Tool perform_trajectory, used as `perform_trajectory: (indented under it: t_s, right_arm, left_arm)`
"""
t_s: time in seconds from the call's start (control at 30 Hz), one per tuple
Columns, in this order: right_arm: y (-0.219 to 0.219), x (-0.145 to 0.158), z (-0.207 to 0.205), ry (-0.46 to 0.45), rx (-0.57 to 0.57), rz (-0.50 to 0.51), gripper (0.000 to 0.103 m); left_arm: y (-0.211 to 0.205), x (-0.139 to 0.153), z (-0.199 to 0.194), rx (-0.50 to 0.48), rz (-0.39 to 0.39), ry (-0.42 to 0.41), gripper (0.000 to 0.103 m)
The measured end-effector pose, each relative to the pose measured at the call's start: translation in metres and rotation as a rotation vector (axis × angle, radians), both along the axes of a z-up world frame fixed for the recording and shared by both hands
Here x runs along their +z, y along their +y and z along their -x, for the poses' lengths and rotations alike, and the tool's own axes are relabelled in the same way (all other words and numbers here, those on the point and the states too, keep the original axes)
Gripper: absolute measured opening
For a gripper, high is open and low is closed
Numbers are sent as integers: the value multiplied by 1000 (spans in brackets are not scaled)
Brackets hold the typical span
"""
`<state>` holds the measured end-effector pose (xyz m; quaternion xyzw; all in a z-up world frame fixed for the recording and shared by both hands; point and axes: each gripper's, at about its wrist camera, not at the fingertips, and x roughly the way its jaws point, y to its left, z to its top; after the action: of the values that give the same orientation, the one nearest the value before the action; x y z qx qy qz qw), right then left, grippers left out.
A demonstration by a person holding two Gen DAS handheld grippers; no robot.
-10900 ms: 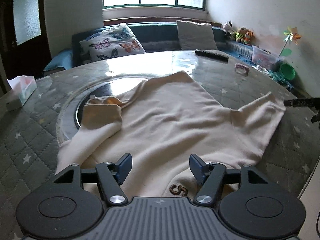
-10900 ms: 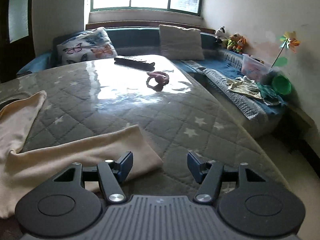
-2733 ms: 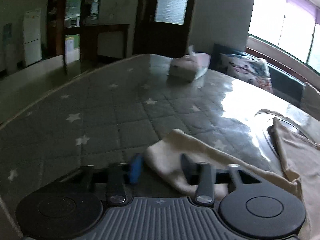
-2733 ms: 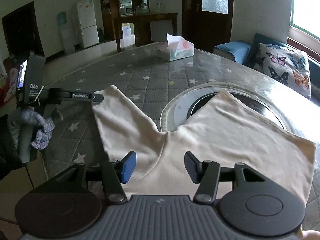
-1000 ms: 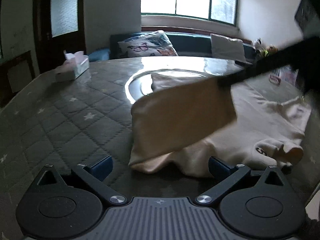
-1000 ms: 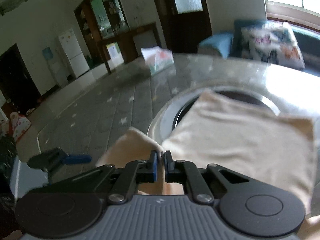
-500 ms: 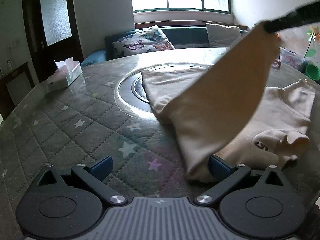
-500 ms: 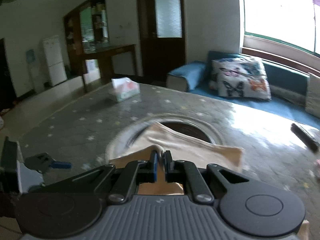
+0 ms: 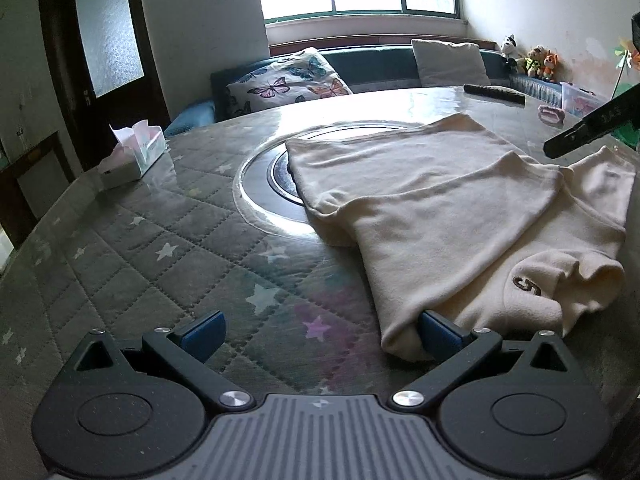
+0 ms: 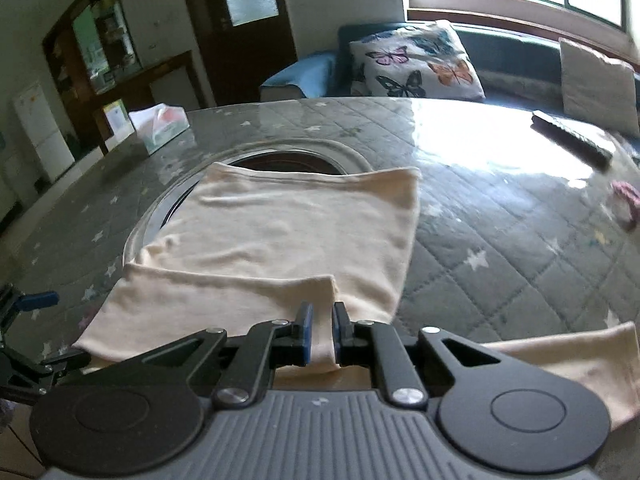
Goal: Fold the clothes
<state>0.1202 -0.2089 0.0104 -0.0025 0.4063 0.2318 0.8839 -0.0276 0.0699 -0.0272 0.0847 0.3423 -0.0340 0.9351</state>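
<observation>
Cream sweater [image 9: 440, 200] on table [image 9: 160, 248] | right tool [image 10: 319, 334] clenched on sleeve | left tool [image 9: 320, 330] released

Left black two-finger gripper with blue pads [image 9: 320, 330]: hovering low over the tabletop, jaws spreading wide, right pad touching cream cloth, nothing lying between the fingers.
Right black two-finger gripper with blue pads [image 10: 320, 334]: pointing forward and level, jaws nearly closing, pinching a fold of cream cloth between the pads.
</observation>
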Motion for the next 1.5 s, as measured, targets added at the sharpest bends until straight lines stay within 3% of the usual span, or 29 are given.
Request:
perform_trajectory:
  t_s: [0.13, 0.3, 0.43, 0.53, 0.63, 1.0, 1.5]
  right_arm:
    - [-9, -5, 6, 13, 14, -6, 22]
    - [-15, -17, 9, 39, 6, -22, 23]
    - [-10, -24, 8, 48, 9, -25, 22]
    - [-5, -24, 10, 32, 14, 5, 8]
    - [-2, -16, 15, 4, 20, 27, 4]
    - [-4, 32, 50, -93, 38, 22, 3]
    - [-12, 9, 55, -20, 34, -3, 8]
  left_arm:
    - [-4, 1, 0, -7, -26, -9, 103]
    - [-6, 0, -1, -9, -45, -10, 103]
    - [-6, 0, -3, -5, -42, -8, 103]
    - [-6, 0, -4, 2, -45, -12, 103]
    - [-6, 0, -3, 7, -46, -18, 103]
    - [5, 2, -3, 72, -18, -48, 103]
    - [16, 13, 8, 88, -24, -52, 103]
